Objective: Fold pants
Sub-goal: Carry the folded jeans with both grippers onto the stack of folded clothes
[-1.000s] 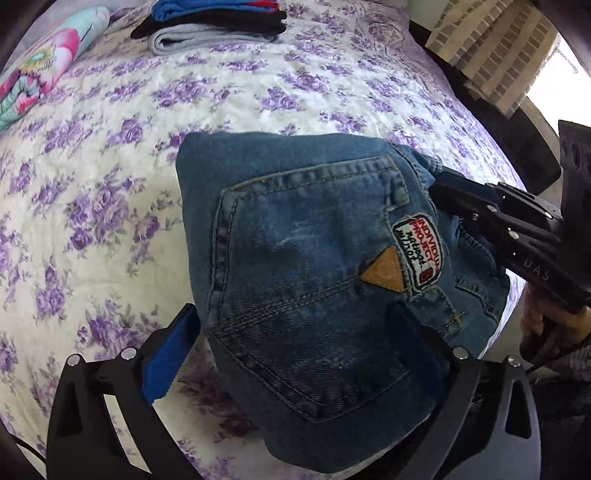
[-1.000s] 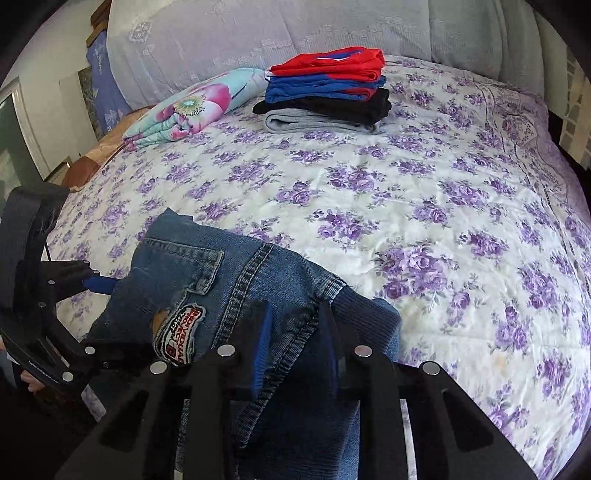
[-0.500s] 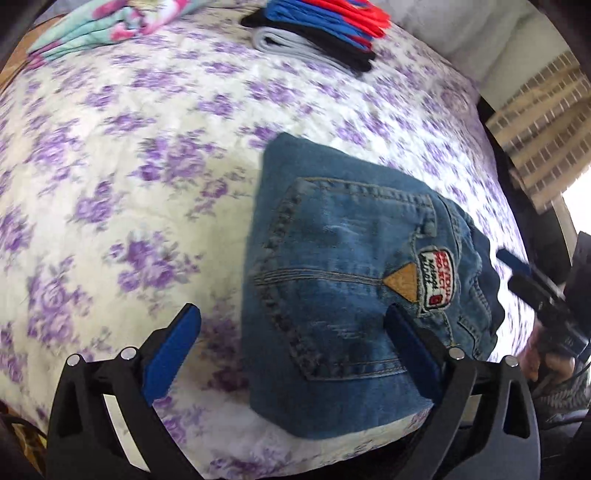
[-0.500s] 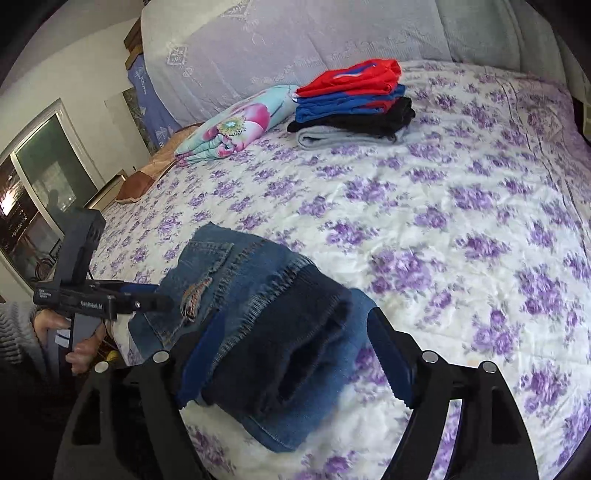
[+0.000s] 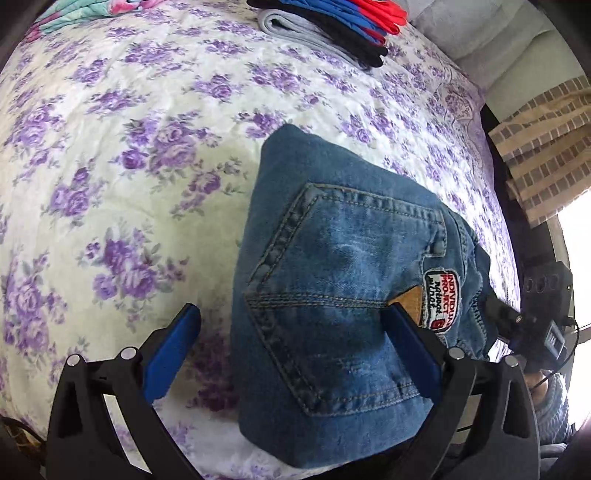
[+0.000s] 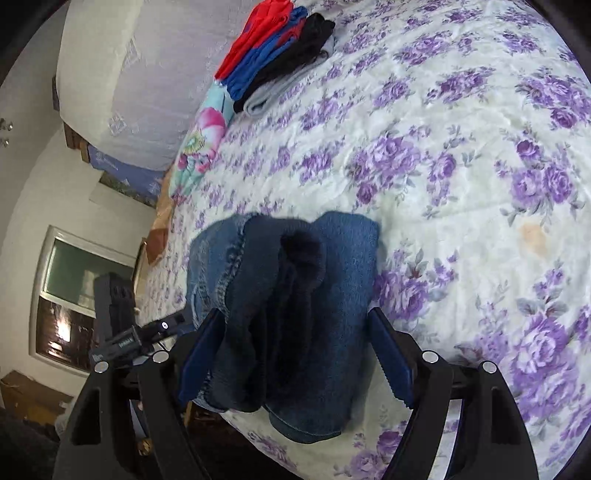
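Observation:
The blue jeans [image 5: 343,295] lie folded into a compact packet near the bed's front edge, back pocket and logo patch facing up. My left gripper [image 5: 291,314] is open just above them, its right finger over the pocket and its left finger over the bedspread [image 5: 110,155]. In the right wrist view the packet's layered end [image 6: 291,295] faces me. My right gripper [image 6: 293,315] stands open around that end, one finger on each side and neither pad pinching the cloth.
A stack of folded clothes [image 5: 332,26] in red, blue, black and grey sits at the far side of the bed, also in the right wrist view [image 6: 280,55]. A floral pillow [image 6: 199,147] lies beside it. A curtain [image 5: 543,147] hangs past the bed's right edge.
My right gripper let go of the jeans' waistband, opened wide and rolled, now straddling the packet's end. The left view rolled too; its gripper stayed open over the pocket.

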### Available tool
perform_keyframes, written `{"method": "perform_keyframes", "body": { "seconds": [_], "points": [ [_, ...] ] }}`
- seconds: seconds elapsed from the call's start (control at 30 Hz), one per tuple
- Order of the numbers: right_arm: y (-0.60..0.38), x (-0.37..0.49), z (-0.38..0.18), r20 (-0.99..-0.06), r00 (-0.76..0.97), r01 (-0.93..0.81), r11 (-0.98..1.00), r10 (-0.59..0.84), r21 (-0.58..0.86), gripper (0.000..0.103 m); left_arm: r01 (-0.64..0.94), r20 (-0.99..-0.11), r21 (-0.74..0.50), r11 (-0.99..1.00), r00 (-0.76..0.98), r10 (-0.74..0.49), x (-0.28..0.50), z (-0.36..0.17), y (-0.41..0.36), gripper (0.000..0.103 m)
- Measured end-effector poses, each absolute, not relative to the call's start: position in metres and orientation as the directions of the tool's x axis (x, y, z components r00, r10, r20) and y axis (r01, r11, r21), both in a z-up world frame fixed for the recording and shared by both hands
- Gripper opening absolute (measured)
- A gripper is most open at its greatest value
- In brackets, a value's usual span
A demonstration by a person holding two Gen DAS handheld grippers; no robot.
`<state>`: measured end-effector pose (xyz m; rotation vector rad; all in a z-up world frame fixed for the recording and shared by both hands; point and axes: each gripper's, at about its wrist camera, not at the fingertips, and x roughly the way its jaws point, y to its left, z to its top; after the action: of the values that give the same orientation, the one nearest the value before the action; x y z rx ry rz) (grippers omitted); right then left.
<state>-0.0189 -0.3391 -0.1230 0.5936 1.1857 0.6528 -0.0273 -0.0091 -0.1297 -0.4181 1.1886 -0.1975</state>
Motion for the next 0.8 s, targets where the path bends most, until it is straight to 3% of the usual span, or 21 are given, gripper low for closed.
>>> {"method": "perform_keyframes", "body": {
  "seconds": [0.1,0.2,0.27,0.33,0.53,0.8],
  "points": [
    [-0.332,-0.021,-0.131,-0.654,0.243,-0.151,0.694,0.717,0.705,0.078,-0.079,-0.846,-0.447,0.891,0.361,-0.392,-0.026,-0.138,-0.006,0.099],
    [-0.328,-0.024,-0.135,-0.646,0.24,-0.152,0.685,0.725,0.713,0.061,-0.083,-0.84,-0.458,0.885,0.365,-0.401,-0.027,-0.141,-0.008,0.097],
    [-0.326,-0.027,-0.131,-0.653,0.252,-0.171,0.697,0.714,0.696,0.053,-0.053,-0.819,-0.487,0.872,0.375,-0.434,-0.03,-0.136,-0.012,0.076],
    [-0.321,-0.029,-0.125,-0.672,0.266,-0.191,0.721,0.691,0.666,0.048,-0.034,-0.821,-0.467,0.883,0.386,-0.42,-0.032,-0.131,-0.015,0.072],
    [-0.312,-0.041,-0.104,-0.703,0.328,-0.229,0.775,0.631,0.589,0.043,0.01,-0.793,-0.482,0.876,0.421,-0.441,-0.039,-0.111,-0.011,0.06],
    [-0.311,-0.038,-0.032,-0.667,0.436,-0.298,0.796,0.604,0.527,0.042,0.08,-0.72,-0.509,0.857,0.505,-0.475,-0.024,-0.047,-0.006,0.057]
  ]
}}
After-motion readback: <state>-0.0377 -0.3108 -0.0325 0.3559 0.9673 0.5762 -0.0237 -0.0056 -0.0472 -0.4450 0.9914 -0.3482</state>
